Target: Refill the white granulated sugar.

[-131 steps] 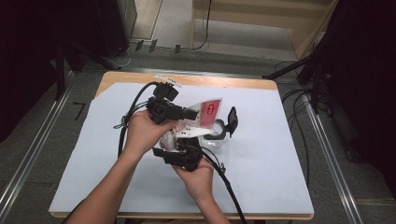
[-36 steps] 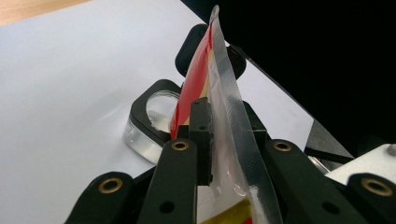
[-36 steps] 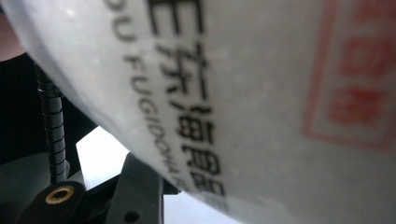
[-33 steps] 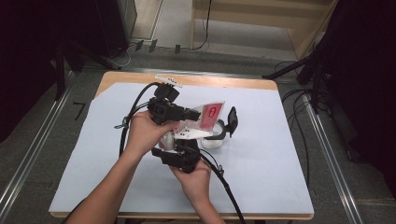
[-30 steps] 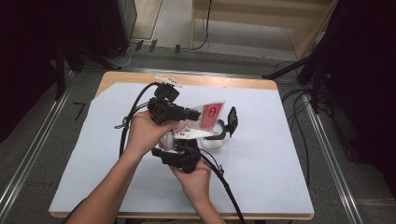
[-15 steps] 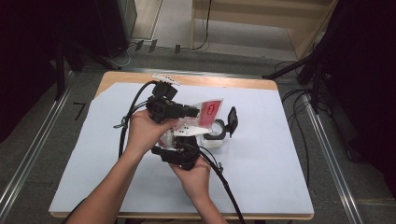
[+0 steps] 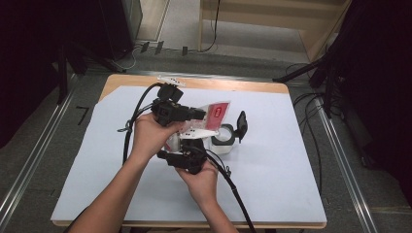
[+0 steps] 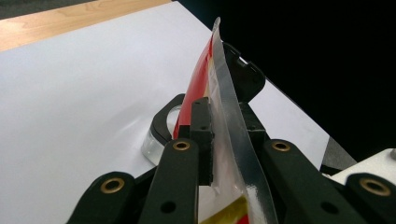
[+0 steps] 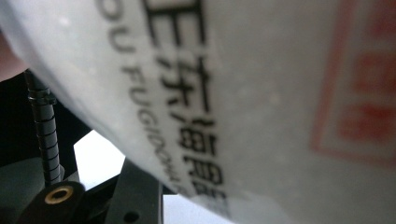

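Observation:
A red and white pouch (image 7: pixel 216 113) hangs tilted over a clear round container (image 7: pixel 222 139) whose black flip lid (image 7: pixel 241 125) stands open. My left gripper (image 7: pixel 197 115) is shut on the pouch's upper edge. In the left gripper view the pouch (image 8: pixel 203 70) runs edge-on between the pads (image 8: pixel 201 135), with the container (image 8: pixel 156 141) behind and below. My right gripper (image 7: pixel 192 142) comes from below and holds the pouch's lower white part. In the right gripper view the printed pouch (image 9: pixel 243 93) lies close over one black finger (image 9: pixel 135 196); its tips are hidden.
A white sheet (image 7: pixel 291 170) covers the wooden table (image 7: pixel 233 85). Black cables (image 7: pixel 138 109) trail from both grippers. A small white piece (image 7: pixel 170 77) lies at the far edge. Metal rails and more cables run on the floor beside the table.

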